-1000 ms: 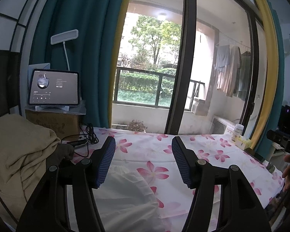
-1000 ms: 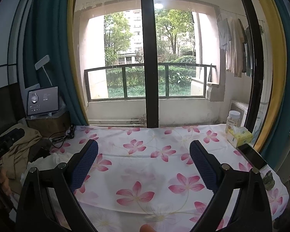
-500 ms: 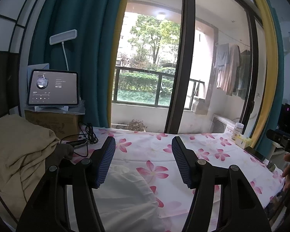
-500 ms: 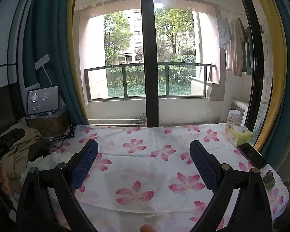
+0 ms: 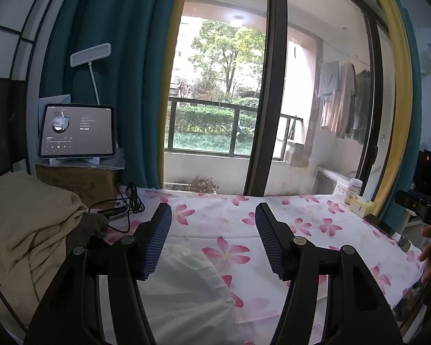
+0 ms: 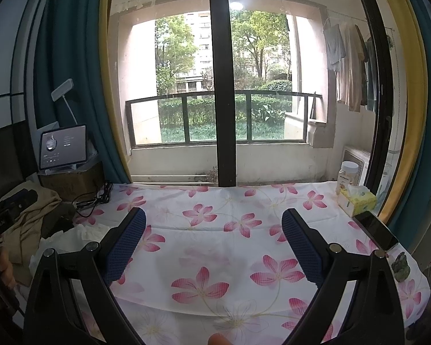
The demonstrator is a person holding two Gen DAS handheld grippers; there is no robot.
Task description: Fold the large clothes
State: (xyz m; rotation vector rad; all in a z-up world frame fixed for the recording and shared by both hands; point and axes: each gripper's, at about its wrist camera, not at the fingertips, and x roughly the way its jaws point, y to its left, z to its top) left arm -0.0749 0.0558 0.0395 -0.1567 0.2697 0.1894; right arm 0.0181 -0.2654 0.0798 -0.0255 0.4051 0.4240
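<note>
A white garment (image 5: 192,287) lies crumpled on the flowered tablecloth (image 5: 301,218), at the table's left; it also shows in the right wrist view (image 6: 71,238). A tan garment (image 5: 23,230) is heaped to its left, also in the right wrist view (image 6: 34,215). My left gripper (image 5: 212,241) is open and empty, held just above the white garment's far edge. My right gripper (image 6: 214,247) is open and empty, held above the bare cloth (image 6: 215,230) at the table's middle.
A tablet (image 5: 76,130) stands on a cardboard box (image 5: 77,181) at the back left, with cables (image 5: 123,207) beside it. A jar (image 6: 348,176), a tissue pack (image 6: 356,199), a phone (image 6: 376,230) and a small figurine (image 6: 400,267) sit along the right edge. Glass doors stand behind.
Both views have shifted only slightly. Both grippers stay open, and the garments have not moved.
</note>
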